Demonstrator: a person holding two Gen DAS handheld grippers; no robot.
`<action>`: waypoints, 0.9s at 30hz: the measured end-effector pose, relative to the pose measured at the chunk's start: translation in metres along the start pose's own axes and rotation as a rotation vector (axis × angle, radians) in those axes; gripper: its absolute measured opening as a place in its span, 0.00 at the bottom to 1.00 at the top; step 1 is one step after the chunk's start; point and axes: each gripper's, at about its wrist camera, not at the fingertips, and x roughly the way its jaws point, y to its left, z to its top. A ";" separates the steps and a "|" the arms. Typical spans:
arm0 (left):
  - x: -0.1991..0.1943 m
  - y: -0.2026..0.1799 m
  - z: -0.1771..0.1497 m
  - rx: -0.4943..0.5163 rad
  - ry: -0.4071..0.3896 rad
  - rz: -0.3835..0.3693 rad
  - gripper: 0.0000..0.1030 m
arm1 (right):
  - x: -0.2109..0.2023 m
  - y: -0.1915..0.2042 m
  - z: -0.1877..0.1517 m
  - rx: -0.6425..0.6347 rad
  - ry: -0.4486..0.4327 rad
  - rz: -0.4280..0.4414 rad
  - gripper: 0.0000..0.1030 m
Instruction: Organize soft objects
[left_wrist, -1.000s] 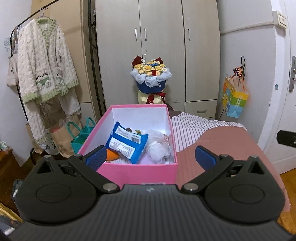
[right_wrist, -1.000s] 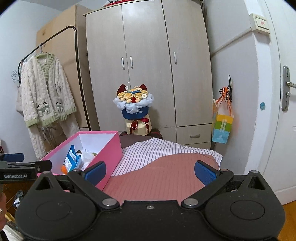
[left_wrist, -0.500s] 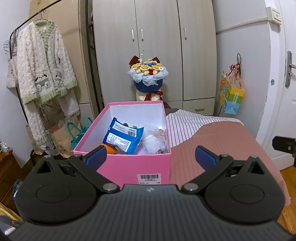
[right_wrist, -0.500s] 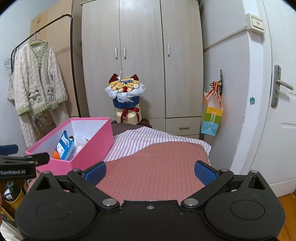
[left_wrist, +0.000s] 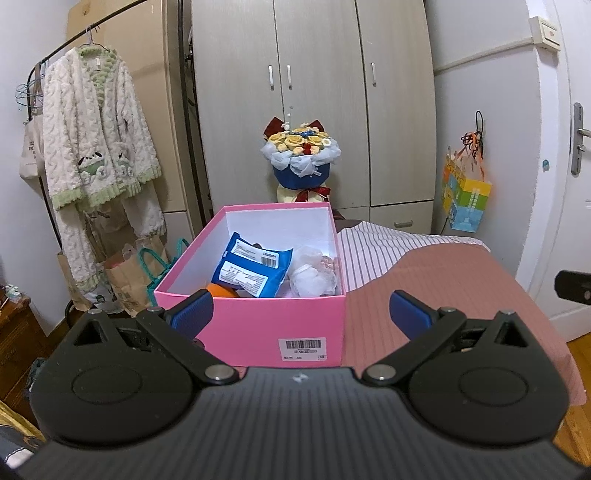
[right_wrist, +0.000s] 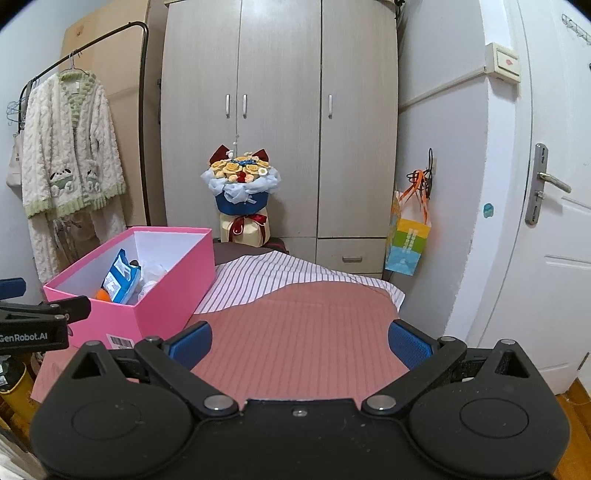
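Left wrist view: the left gripper (left_wrist: 300, 310) is hovering with its blue pads spread wide and nothing between them, facing the near wall of the pink box (left_wrist: 255, 328). Right wrist view: the right gripper (right_wrist: 299, 343) is likewise spread and empty, hanging over the bare pink bedspread (right_wrist: 306, 325), well to the right of the box.

Contents of the box, as the left wrist view is showing them:
- blue wipes packets (left_wrist: 251, 269), leaning against each other near the middle;
- a white soft bundle in clear wrap (left_wrist: 314, 275), just beside the packets on the right;
- an orange item (left_wrist: 221, 291) at the near wall, mostly hidden, so its kind cannot be told.

No soft object is lying loose on the bedspread in either view, so the sorting is judged close to complete, or the next item lies out of frame.

Recommended handling for any further tidying inside the box:
1. Descend from above, clearing the near rim.
2. Close gently on the middle of a packet; the wrap is likely to slip or crumple.
3. Steady the box with the free gripper, since it may slide on the cloth.
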 end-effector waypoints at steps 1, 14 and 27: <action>0.000 0.000 0.000 0.002 -0.001 0.003 1.00 | -0.001 0.000 -0.001 -0.004 -0.003 -0.003 1.00; -0.002 -0.003 -0.005 0.014 -0.022 -0.008 1.00 | 0.000 0.004 -0.004 -0.017 -0.010 -0.018 1.00; 0.000 0.001 -0.007 0.006 -0.021 -0.006 1.00 | -0.003 0.010 -0.007 -0.030 -0.033 -0.065 1.00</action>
